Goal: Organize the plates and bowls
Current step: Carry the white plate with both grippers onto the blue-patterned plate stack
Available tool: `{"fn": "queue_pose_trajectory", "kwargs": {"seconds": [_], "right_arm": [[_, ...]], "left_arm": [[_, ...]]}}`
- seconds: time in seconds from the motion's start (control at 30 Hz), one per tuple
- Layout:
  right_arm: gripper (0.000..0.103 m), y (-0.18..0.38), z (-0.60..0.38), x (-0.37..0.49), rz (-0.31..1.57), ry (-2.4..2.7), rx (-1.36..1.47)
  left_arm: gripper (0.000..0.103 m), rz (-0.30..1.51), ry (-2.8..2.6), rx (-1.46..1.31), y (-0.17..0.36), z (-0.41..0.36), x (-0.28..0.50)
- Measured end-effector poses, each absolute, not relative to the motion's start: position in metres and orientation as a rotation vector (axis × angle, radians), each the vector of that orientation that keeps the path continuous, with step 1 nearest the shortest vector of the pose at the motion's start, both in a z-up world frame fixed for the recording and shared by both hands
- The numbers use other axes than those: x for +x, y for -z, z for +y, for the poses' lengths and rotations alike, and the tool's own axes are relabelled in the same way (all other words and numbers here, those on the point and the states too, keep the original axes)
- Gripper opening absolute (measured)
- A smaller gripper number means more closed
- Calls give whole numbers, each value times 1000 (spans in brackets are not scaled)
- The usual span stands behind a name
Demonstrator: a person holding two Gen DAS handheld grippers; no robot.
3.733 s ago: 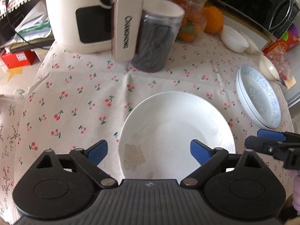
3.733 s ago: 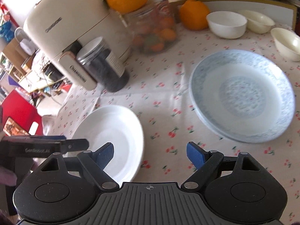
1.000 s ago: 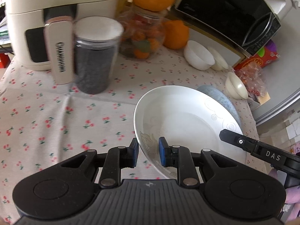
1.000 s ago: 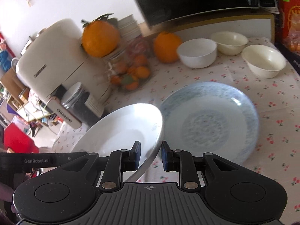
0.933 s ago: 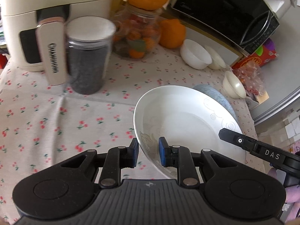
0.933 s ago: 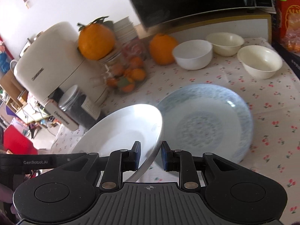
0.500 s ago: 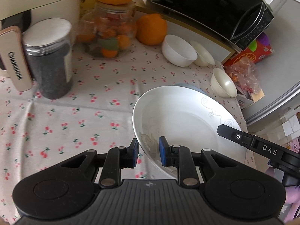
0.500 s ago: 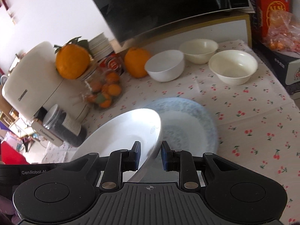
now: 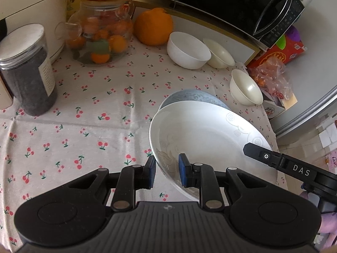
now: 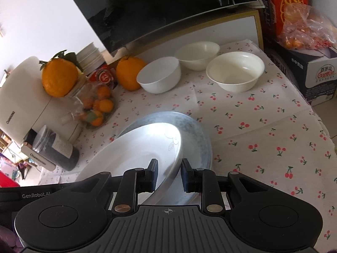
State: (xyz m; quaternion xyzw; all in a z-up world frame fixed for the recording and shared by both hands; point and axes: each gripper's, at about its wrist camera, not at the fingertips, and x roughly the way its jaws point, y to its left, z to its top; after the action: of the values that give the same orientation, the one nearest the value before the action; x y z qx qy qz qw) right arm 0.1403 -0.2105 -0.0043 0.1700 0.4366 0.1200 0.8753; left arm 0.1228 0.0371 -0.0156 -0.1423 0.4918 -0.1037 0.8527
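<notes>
A white plate [image 9: 210, 135] is held in the air by both grippers, above the blue-patterned plates [image 9: 189, 97] on the cherry-print cloth. My left gripper [image 9: 166, 172] is shut on the plate's near left rim. My right gripper [image 10: 168, 176] is shut on the plate's [image 10: 143, 154] opposite rim, and the blue-patterned plates [image 10: 195, 139] lie just beyond it. A white bowl [image 9: 187, 50] and two cream bowls [image 9: 219, 52] [image 9: 245, 87] stand at the back right. The same bowls show in the right wrist view [image 10: 160, 77] [image 10: 198, 54] [image 10: 236, 70].
A dark-filled jar [image 9: 25, 69], a glass jar of small oranges [image 9: 99, 33] and large oranges [image 9: 153, 26] stand at the back left. A cream appliance [image 10: 19, 99] is at the left, a microwave [image 9: 231, 2] behind the bowls, and boxes with a plastic bag [image 10: 301, 31] at the right edge.
Both grippers closed on the white plate, lifted it off the cloth and carried it to the right. It now hangs over the blue-patterned plates, covering most of them.
</notes>
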Motion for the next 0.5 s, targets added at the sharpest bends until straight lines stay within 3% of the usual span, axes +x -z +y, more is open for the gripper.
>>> {"fn": "queue_pose_trajectory", "kwargs": {"seconds": [0.5], "right_arm": [[23, 17, -214, 146, 949, -206, 332]], "left_arm": [[21, 1046, 196, -228, 23, 20, 129]]}}
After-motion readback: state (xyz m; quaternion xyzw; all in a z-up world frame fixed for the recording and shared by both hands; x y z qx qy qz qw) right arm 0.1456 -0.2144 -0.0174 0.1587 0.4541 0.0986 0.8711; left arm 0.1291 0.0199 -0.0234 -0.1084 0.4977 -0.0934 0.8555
